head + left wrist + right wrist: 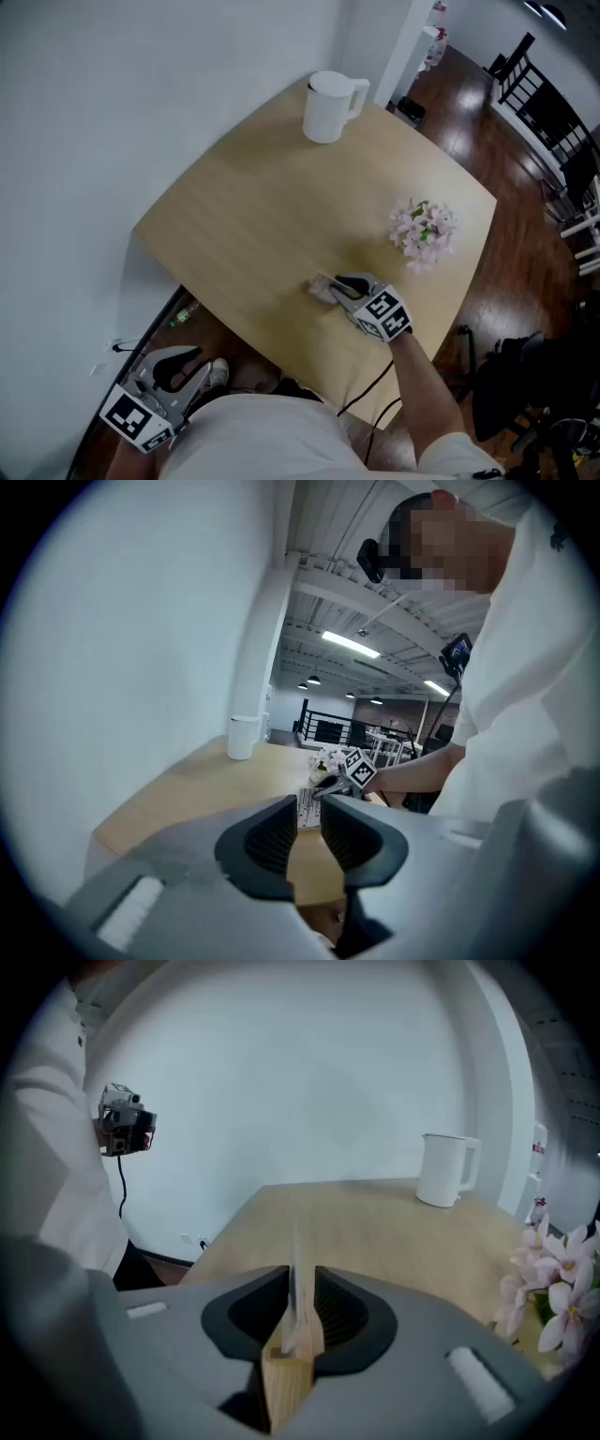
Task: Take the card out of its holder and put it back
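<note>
The card (293,1260) stands in its wooden holder (286,1382), near the table (281,206) edge at about 5 o'clock. The right gripper (300,1279) is there too. Its jaws are apart, one on each side of the card, and they do not look like they squeeze it. The left gripper (309,822) hangs off the table at 7 o'clock, a little open and holding nothing. I think the pull-out is about to start, or the card just went back.
</note>
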{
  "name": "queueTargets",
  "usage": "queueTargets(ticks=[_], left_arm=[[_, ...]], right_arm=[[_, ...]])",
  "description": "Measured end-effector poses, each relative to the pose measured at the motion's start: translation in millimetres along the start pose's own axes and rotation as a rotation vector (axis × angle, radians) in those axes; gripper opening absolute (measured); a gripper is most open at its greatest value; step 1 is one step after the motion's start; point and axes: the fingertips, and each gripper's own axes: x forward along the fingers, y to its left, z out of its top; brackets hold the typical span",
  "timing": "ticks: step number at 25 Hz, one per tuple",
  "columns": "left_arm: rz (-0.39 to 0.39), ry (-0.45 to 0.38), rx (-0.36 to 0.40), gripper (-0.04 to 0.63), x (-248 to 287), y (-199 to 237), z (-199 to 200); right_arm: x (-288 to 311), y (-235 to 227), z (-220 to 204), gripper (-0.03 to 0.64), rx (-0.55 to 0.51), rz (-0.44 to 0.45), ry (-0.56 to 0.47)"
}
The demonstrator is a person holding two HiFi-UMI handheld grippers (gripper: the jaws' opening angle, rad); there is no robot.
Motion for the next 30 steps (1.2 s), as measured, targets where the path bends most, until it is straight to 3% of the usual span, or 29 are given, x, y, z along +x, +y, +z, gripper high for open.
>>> queueTargets(ticks=[2, 9, 21, 25, 30], left_arm=[[0.005, -0.004, -0.005, 0.086, 0.5, 1.1, -0.7], [0.0, -0.012, 0.0, 0.086, 1.1, 5.6, -0.3], [-0.071, -0.046, 0.028, 0.086, -17.5, 19.8, -0.9], [-0.104, -0.063, 0.045, 0.086, -28.4, 28.9, -4.7], [-0.142, -0.085, 0.063, 0.086, -51.8, 43.8, -9.6]], right_arm=[[-1.1, 0.6, 0.9, 0.048, 0.003, 0.014, -0.006], [-7.7, 2.9, 9.8, 0.023, 0.019, 0.028, -0.032], [-59.2, 10.3, 68.0, 0.021, -0.008, -0.111, -0.134], [-76.6, 33.8, 88.2, 0.021, -0.033, -0.156, -0.153], [-84.6, 96.6, 111.3, 0.021, -0.057, -0.159, -0.166]])
